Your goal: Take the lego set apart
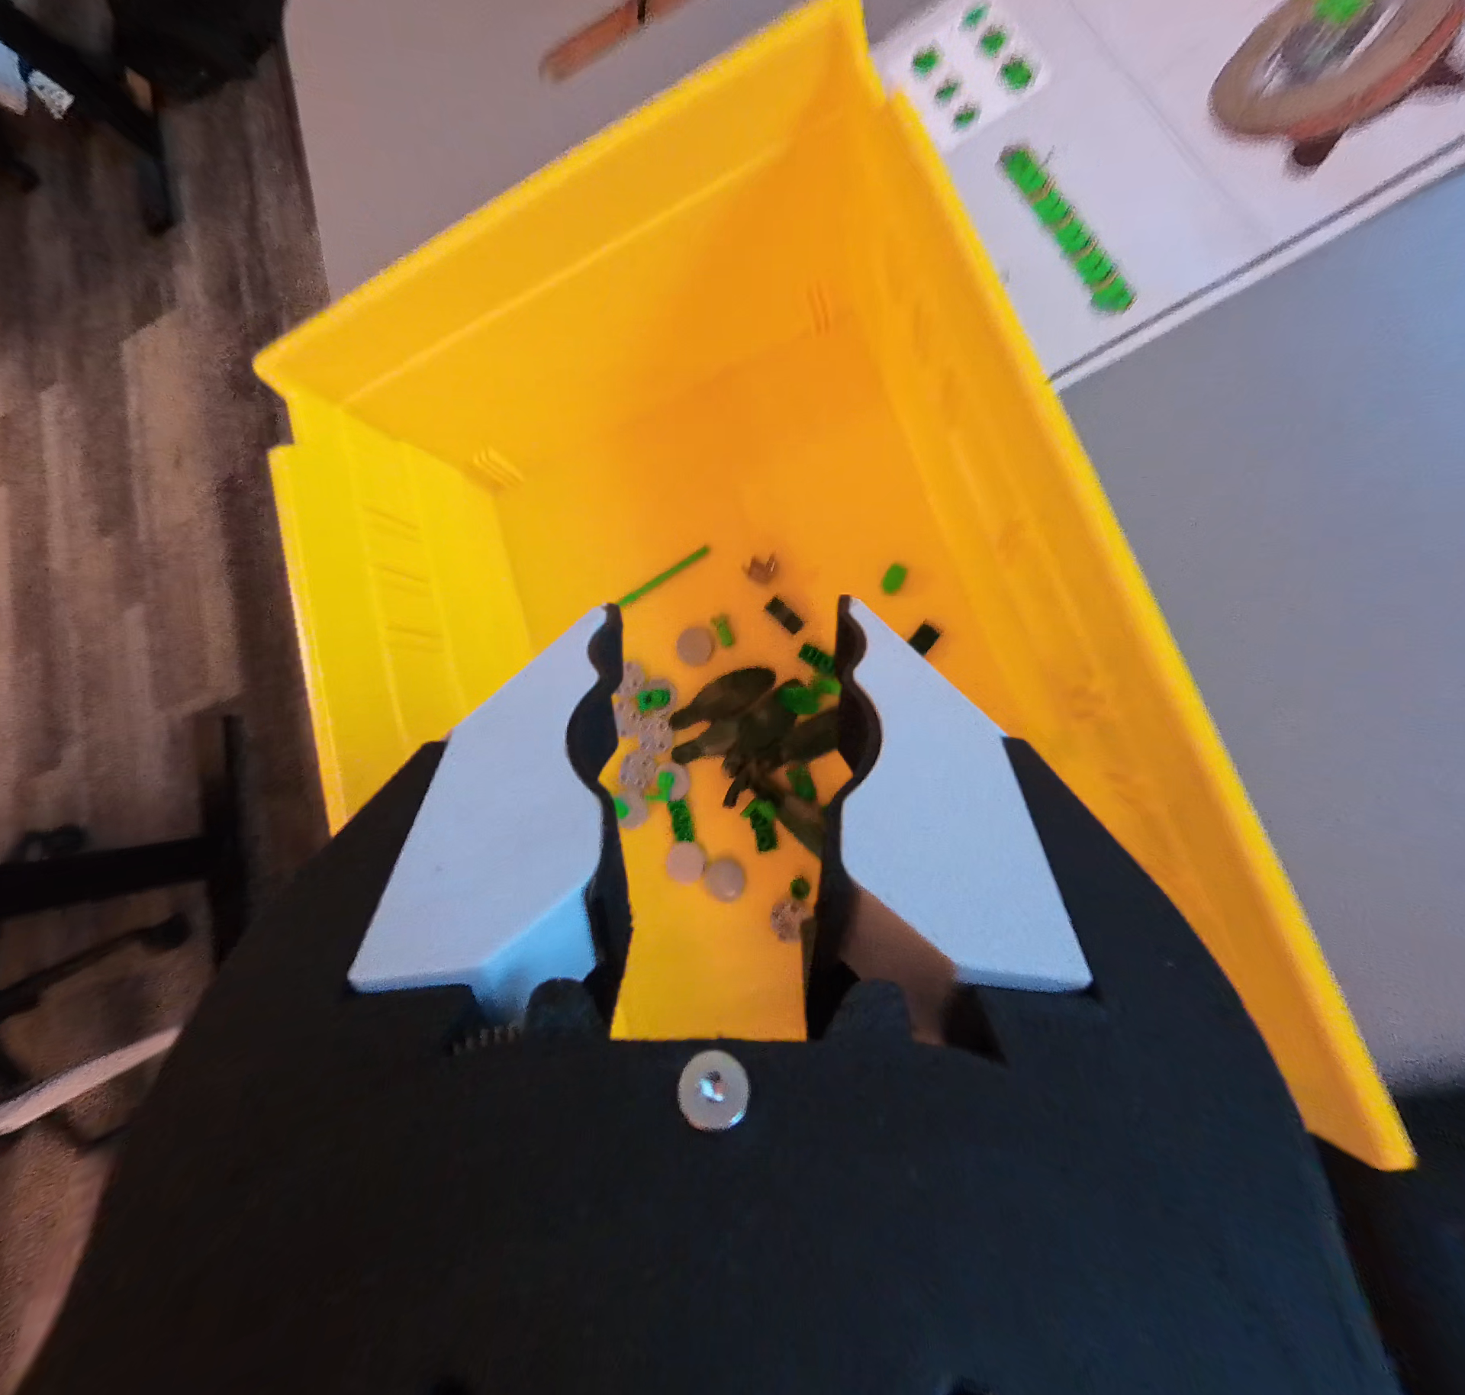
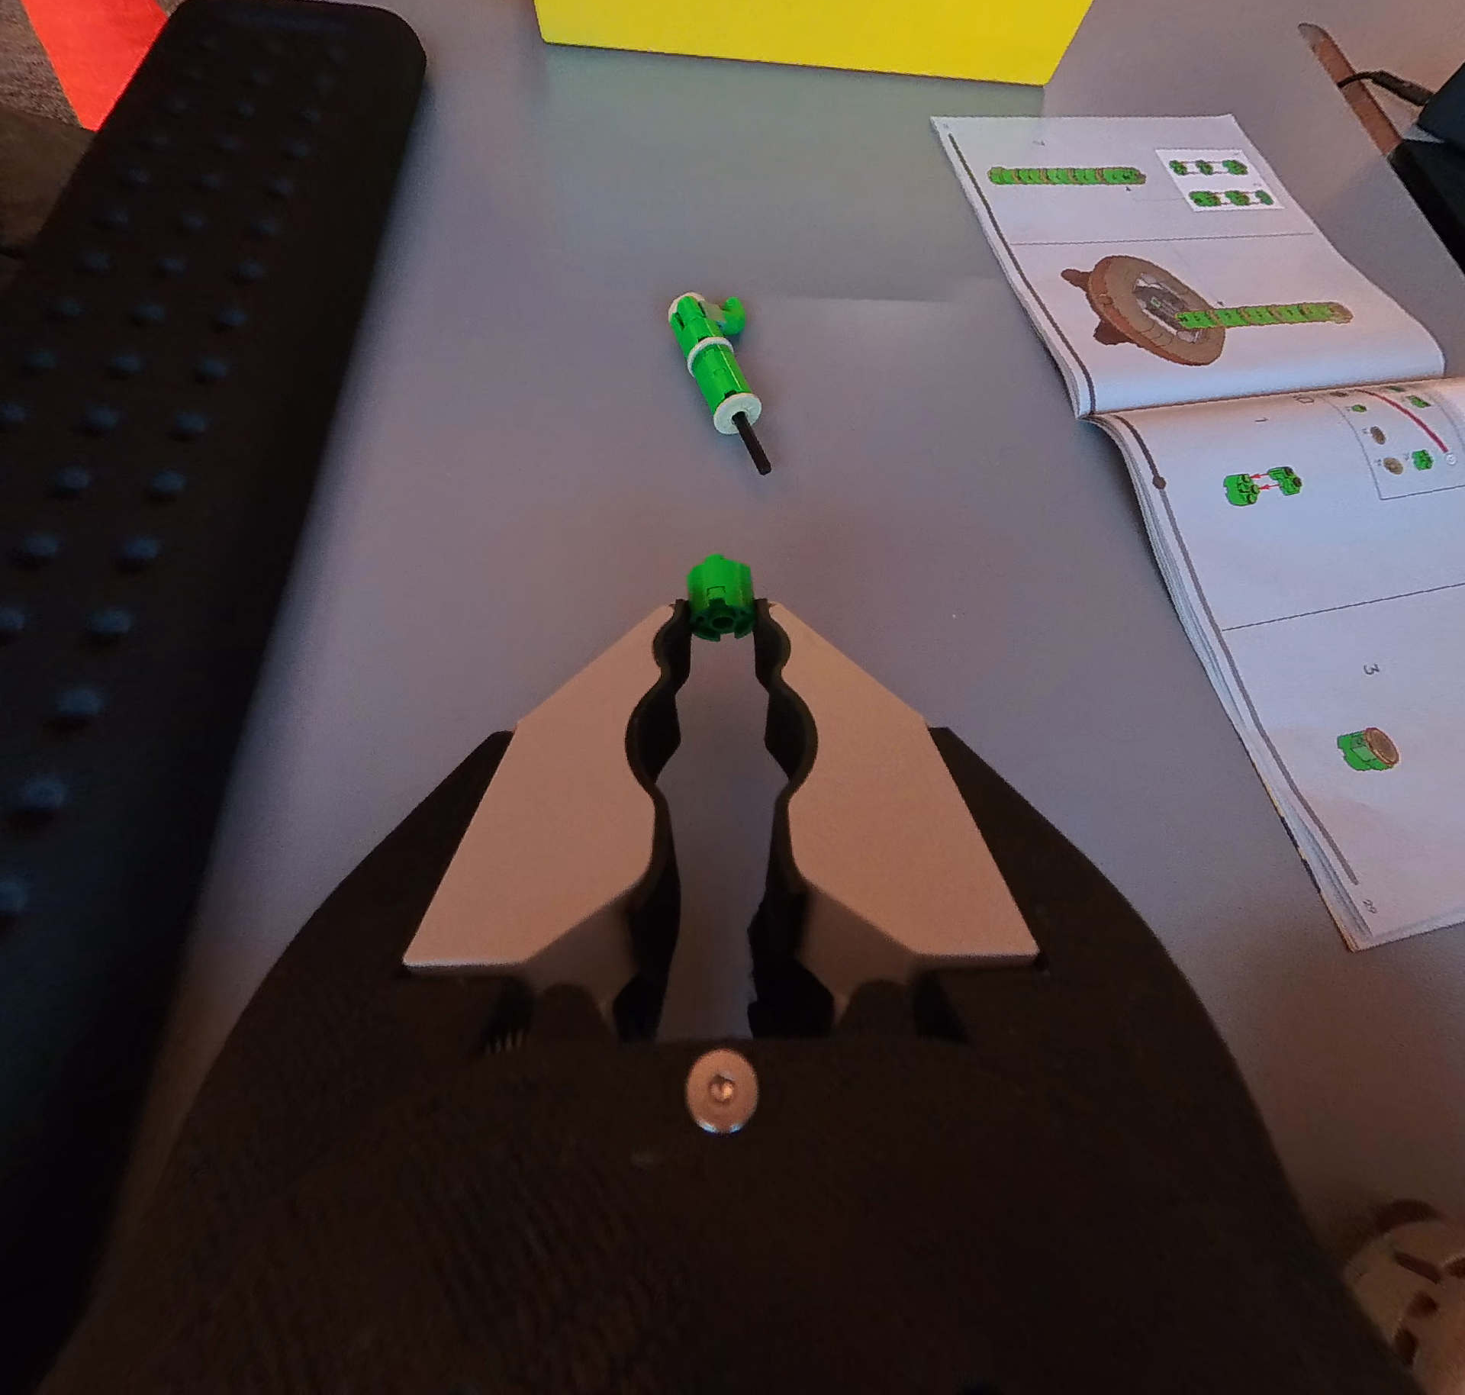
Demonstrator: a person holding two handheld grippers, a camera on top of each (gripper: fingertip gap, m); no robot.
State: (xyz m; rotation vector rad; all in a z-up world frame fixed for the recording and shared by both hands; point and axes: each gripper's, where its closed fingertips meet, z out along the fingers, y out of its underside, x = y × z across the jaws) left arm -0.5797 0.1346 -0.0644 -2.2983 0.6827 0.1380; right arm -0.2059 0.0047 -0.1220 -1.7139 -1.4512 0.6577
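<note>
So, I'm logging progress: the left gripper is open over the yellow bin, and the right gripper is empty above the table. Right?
Not quite. The right gripper isn't empty: the right wrist view shows its fingers pinching a small green round brick. The rest holds: the left gripper is open over the yellow bin.

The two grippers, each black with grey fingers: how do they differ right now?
The right gripper pinches a small round green brick at its fingertips; the left gripper holds nothing, its jaws apart. The right one hangs over the grey table, near a green rod assembly; the left one hangs over the open yellow bin of loose pieces. Both share the same wavy black finger pads.
</note>
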